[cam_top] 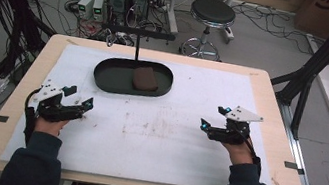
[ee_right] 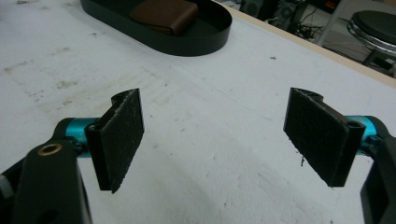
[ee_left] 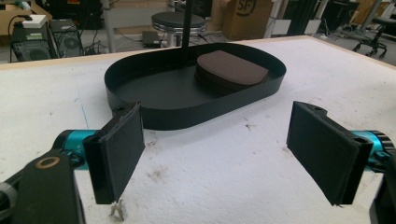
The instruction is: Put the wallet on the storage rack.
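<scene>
Resting on the white-covered desk (cam_top: 154, 141), the black oval tray (cam_top: 104, 75) is sitting at the far middle, its long axis running left to right across the desk as the high view shows it, with a thin black post rising from its far rim. Lying inside the tray, toward its right half, is the brown folded pad (cam_top: 145, 78), flat on the tray floor and apparently untouched; its longer side seems to be running roughly front to back, tilted a little against the tray's axis, with a rounded edge facing the left gripper's camera. Judging from this, the work is sitting at its very start: nothing is being gripped and the reach to the pad is not yet made. The left gripper (cam_top: 80, 104) is hovering low near the desk's left edge, jaws spread wide and empty, aiming toward the tray. The right gripper (cam_top: 207, 127) is hanging well apart on the right, jaws likewise spread and empty.
</scene>
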